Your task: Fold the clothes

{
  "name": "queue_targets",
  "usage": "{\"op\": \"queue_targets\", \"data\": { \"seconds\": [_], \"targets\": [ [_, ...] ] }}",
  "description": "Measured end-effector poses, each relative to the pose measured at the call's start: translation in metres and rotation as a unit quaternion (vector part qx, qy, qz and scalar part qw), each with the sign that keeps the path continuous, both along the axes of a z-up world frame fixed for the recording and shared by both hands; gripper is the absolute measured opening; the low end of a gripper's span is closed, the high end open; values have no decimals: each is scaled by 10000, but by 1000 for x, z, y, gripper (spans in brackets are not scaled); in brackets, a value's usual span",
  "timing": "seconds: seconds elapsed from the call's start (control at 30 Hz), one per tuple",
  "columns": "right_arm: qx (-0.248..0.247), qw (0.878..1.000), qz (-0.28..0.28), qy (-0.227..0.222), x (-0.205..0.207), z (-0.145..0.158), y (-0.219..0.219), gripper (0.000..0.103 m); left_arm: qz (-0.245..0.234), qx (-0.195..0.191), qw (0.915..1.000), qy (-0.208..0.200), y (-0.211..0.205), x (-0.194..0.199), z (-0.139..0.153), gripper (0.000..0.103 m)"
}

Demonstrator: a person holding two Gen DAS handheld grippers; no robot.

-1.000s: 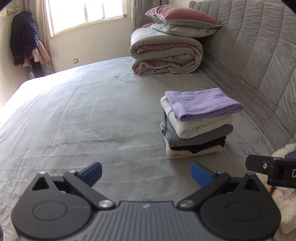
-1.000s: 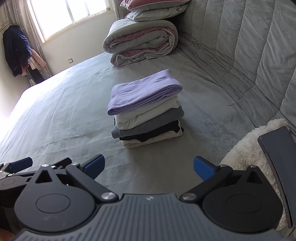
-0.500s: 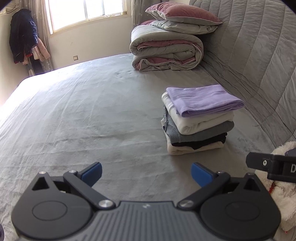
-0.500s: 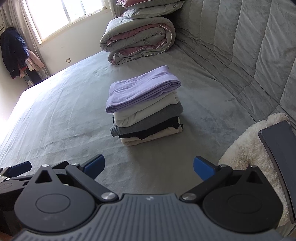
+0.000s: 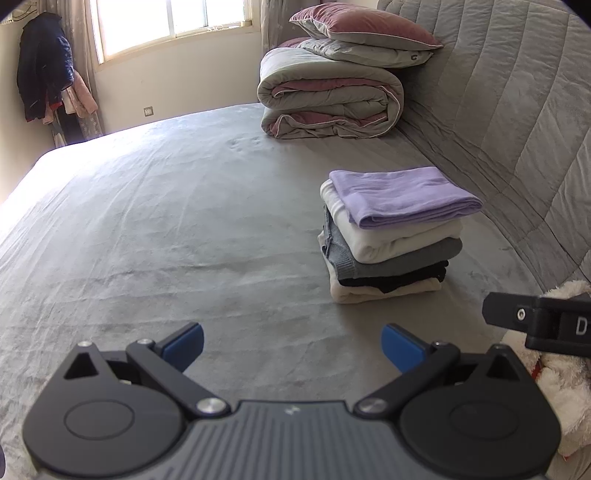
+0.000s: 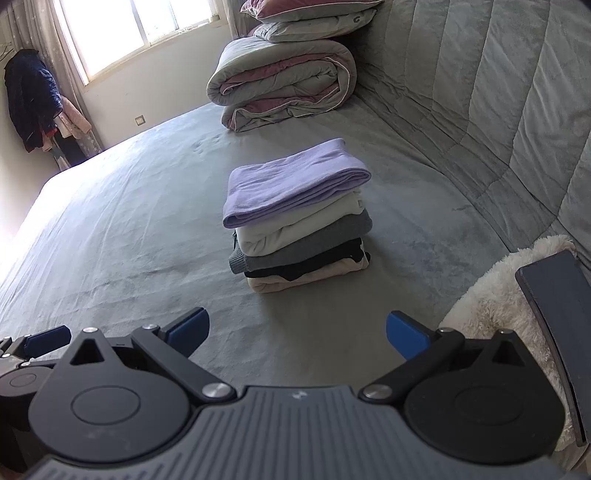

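A stack of folded clothes (image 5: 391, 236) (image 6: 299, 218) stands on the grey bed (image 5: 166, 229), with a lilac piece (image 5: 402, 194) (image 6: 295, 182) on top, then white, grey, black and cream ones below. My left gripper (image 5: 291, 347) hovers open over bare sheet, short of the stack and to its left. Nothing is between its blue pads (image 5: 184, 341). My right gripper (image 6: 297, 332) is also open and empty, just in front of the stack. Part of the right gripper (image 5: 539, 321) shows at the right edge of the left wrist view.
A rolled duvet (image 5: 328, 99) with two pillows (image 5: 365, 27) sits at the head of the bed. A quilted grey headboard (image 5: 517, 110) runs along the right. A fluffy white item (image 6: 491, 310) and a dark flat object (image 6: 557, 317) lie at near right. Clothes hang (image 5: 44, 81) by the window.
Both views have shifted slightly; the stack sits a little higher and farther in the right wrist view. Both grippers remain open and empty.
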State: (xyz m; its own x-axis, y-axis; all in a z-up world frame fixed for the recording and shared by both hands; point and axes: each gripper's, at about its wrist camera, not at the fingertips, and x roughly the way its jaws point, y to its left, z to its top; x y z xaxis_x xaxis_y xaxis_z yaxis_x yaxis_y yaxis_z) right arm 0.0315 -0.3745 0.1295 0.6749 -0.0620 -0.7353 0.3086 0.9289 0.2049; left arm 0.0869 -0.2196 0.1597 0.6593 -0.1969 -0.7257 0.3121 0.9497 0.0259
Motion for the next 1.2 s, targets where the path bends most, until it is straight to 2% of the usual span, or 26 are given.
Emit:
{"op": "queue_targets", "data": {
  "seconds": [0.33, 0.47, 0.73, 0.8, 0.93, 1.2],
  "targets": [
    [-99, 9999, -85, -105, -12, 8, 13, 103, -67, -70, 9999, -111, 16, -8, 6, 102],
    [-251, 9990, -113, -339, -26, 16, 26, 103, -57, -284, 9996, -60, 40, -17, 8, 102],
    [-294, 9966, 72, -762, -56, 19, 69, 103, 275, -410, 9987, -103, 95, -43, 9, 103],
    [-303, 9959, 129, -837, -63, 18, 81, 103, 389, -415, 9982, -171, 107, -51, 9, 102],
    [-306, 9947, 227, -952, -75, 15, 103, 103, 542, -175, 9973, -453, 127, -69, 9, 102],
    [-498, 9907, 294, -1233, -104, 12, 136, 103, 268, -201, 9978, -575, 153, -104, 14, 102]
  ]
}}
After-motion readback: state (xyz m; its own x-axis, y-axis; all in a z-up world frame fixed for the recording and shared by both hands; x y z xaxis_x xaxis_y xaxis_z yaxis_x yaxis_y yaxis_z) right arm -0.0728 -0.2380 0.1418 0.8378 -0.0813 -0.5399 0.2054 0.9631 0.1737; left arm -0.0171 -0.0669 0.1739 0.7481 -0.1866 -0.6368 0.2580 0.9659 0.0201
